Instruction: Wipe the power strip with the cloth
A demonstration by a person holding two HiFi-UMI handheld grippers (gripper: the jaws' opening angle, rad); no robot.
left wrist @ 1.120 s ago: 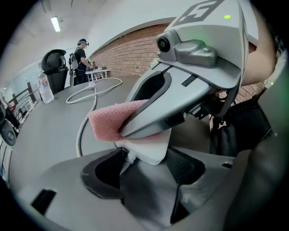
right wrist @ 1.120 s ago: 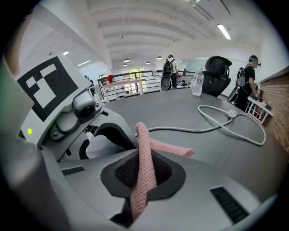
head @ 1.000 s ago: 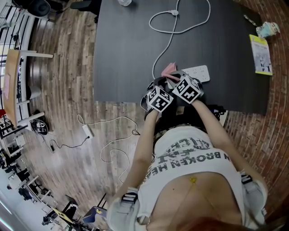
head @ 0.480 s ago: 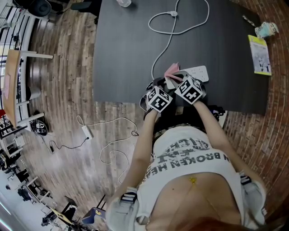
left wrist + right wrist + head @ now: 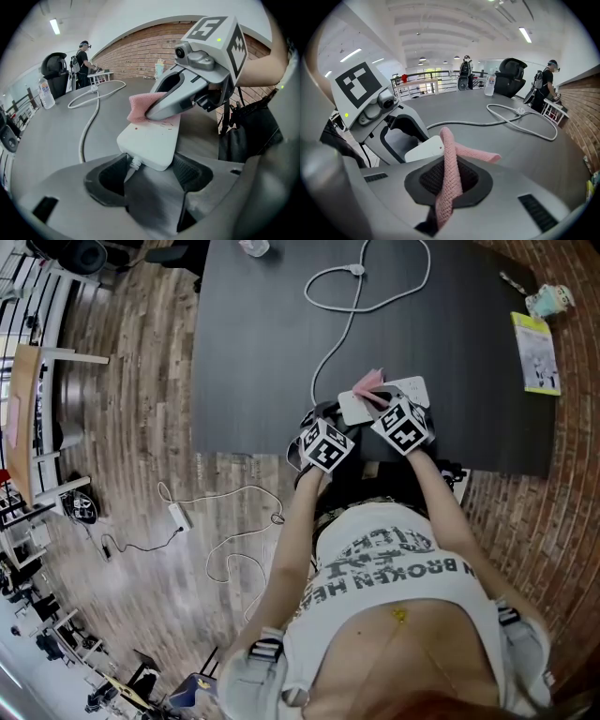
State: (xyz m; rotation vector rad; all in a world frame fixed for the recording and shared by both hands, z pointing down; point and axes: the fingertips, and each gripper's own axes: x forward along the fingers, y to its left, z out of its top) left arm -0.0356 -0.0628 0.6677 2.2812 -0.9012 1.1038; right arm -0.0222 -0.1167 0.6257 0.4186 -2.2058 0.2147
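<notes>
The white power strip (image 5: 380,396) lies near the black table's front edge, its cable (image 5: 345,326) looping to the back. My left gripper (image 5: 339,420) is shut on the strip's cable end; in the left gripper view that end (image 5: 151,140) sits between the two pads. My right gripper (image 5: 386,405) is shut on the pink cloth (image 5: 369,381) and holds it down on the strip's top. The left gripper view shows the cloth (image 5: 139,108) under the right gripper's fingers (image 5: 171,101). In the right gripper view the cloth (image 5: 450,164) runs through the jaws, with the strip (image 5: 424,149) just beyond.
A yellow booklet (image 5: 537,352) and a small blue-green object (image 5: 548,300) lie at the table's right end, a bottle (image 5: 251,246) at the back. The table's front edge (image 5: 244,452) is close to both grippers. Another strip with cable (image 5: 182,514) lies on the wooden floor.
Both grippers have shifted slightly right and away from me. The cloth has slid rightward along the strip, and more of the strip's cable end now shows beside the left gripper.
</notes>
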